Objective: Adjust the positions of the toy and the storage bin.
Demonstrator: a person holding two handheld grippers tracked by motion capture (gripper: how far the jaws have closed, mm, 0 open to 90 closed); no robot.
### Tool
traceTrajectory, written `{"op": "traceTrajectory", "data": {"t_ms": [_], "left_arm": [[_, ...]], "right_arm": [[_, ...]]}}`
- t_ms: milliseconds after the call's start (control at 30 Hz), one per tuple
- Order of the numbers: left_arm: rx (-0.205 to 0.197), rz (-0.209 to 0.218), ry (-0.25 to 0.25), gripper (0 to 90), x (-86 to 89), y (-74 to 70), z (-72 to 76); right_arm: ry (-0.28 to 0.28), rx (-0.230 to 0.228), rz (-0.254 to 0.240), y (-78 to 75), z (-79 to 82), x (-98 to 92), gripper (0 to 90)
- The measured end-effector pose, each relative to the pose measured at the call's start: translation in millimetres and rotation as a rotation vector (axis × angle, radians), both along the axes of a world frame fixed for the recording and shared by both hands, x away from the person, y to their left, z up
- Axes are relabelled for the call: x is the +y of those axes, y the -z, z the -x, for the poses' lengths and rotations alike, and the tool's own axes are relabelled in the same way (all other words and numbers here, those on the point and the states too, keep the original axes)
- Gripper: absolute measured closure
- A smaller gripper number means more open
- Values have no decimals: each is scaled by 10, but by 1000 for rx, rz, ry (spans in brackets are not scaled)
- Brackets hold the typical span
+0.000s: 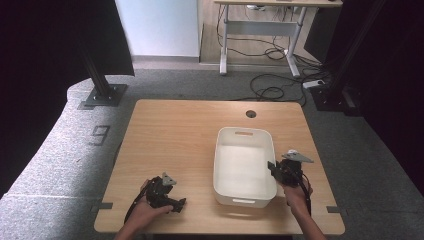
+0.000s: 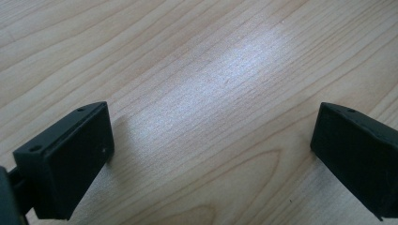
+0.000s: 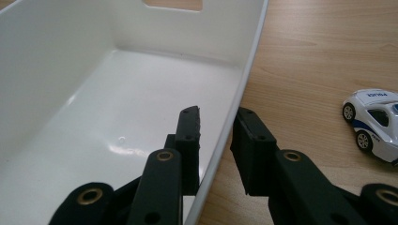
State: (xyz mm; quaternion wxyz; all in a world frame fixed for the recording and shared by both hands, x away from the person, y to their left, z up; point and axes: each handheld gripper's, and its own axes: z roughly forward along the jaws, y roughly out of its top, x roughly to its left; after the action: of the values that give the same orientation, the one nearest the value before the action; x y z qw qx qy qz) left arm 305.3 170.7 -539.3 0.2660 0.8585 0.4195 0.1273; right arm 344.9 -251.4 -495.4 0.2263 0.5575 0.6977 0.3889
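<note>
White plastic bin (image 3: pixel 70 117), empty, handle slot, glossy inside

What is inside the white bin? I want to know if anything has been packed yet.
The white bin looks empty: bare floor in the high view. The right gripper, clamped on its side wall, hides a bit of the floor nearby.

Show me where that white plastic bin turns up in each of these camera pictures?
High view: the white bin sits right of the table's middle, the right gripper at its right wall.
Left gripper view: bare wooden tabletop between open jaws.
Right gripper view: the bin covers the left half, the jaws closed astride its wall.
Shared landmark: the light wood-grain tabletop.
</note>
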Motion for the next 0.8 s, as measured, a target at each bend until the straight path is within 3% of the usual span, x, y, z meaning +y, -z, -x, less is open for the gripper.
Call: {"op": "traceTrajectory", "data": {"t_ms": [800], "left_arm": [[-2, 0, 1, 1, -2, 1, 1]], "right_arm": [[2, -4, -3, 4, 6, 3, 719]]}}
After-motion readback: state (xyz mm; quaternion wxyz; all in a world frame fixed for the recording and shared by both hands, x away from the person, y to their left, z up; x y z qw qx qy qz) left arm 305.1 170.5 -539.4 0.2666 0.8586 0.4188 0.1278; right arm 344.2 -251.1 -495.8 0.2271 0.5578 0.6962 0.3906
